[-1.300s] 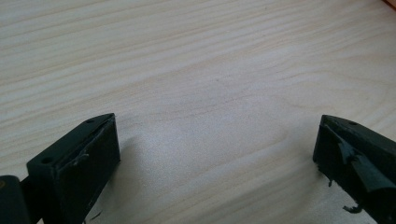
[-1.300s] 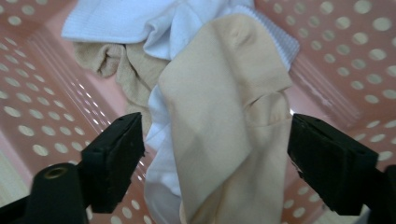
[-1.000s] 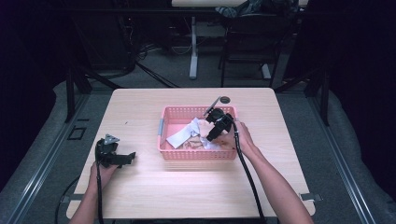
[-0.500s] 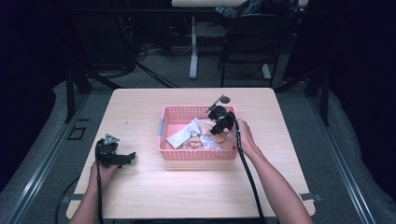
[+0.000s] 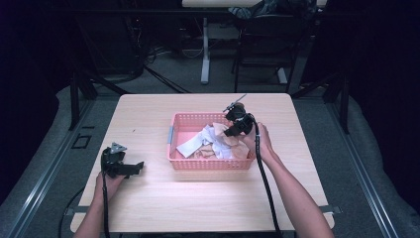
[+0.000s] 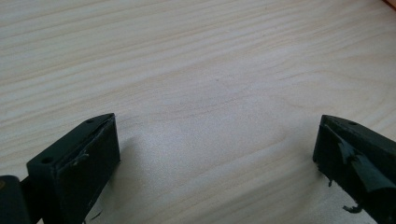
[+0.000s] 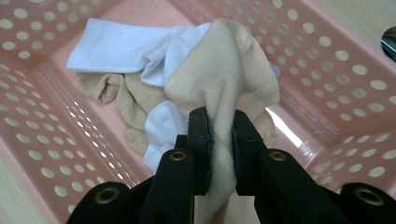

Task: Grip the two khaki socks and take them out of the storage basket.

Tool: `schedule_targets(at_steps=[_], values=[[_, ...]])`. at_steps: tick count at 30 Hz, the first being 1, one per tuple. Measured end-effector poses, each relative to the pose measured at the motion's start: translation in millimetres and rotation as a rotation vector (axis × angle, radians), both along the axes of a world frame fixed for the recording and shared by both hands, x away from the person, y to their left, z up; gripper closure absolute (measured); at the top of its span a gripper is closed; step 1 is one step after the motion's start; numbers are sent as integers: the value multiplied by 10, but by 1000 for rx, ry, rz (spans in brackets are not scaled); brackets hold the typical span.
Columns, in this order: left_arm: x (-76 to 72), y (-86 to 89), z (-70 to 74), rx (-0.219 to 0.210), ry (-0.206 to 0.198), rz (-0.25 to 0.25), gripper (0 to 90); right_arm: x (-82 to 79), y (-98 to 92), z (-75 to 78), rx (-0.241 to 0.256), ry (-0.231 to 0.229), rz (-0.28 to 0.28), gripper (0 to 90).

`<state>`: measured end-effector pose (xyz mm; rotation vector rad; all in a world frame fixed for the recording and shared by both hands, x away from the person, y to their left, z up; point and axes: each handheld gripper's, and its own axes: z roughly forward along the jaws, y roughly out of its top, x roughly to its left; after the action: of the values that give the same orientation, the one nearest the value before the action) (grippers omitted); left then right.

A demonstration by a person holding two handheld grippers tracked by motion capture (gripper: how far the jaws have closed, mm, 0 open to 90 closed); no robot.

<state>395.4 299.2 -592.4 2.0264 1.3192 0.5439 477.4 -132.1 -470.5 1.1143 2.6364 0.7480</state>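
Socks fill the pink basket (image 5: 174, 135) at the middle of the table (image 5: 148, 208), and we have just one of them in hand. Our right gripper (image 7: 219, 126) is clenched on a beige sock (image 7: 229, 79), its jaws pinching a fold of the cloth that bulges up above them; in the high view that gripper (image 5: 233, 130) sits over the basket's right half, so the sock is lifted off the heap but still inside the basket walls. Beneath and beside it lie a white sock (image 7: 116, 44), another white piece, and a second beige sock (image 7: 121, 93), tangled and touching one another. Our left gripper (image 6: 215, 154) rests low over bare wood, well apart from the basket on its left, its jaws spread wide with nothing between them; the high view shows it (image 5: 132, 167) near the table's front left. Judging from this, we are early in the work: nothing lies out on the table yet, one sock is gripped, and the rest wait in the basket. What is left, as we read it, is to carry this sock clear of the rim, set it down, and go back for the others, perhaps with the idle left gripper helping.
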Motion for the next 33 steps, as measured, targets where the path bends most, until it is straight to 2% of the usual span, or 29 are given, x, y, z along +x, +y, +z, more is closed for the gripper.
schedule_targets(at_steps=[2,8,10,11,16,18,23,26,33], values=[[0,0,0,0,0,0,3,12,-32,22,18,-24,-11,802],[0,0,0,0,0,0,3,48,-114,54,57,-45,-40,803],[0,0,0,0,0,0,3,55,-129,65,55,-45,-39,803],[0,0,0,0,0,0,3,52,-139,76,77,-57,-57,803],[-1,0,0,1,1,0,3,67,-184,157,76,-61,-57,803],[-1,0,1,1,1,0,3,62,-207,197,79,-84,-61,804],[-3,-1,0,3,0,2,3,64,-256,243,92,-95,-75,804],[-4,0,1,2,2,1,3,66,-289,283,107,-122,-62,804],[-4,0,0,2,0,2,3,83,-353,392,96,-147,-75,804]])
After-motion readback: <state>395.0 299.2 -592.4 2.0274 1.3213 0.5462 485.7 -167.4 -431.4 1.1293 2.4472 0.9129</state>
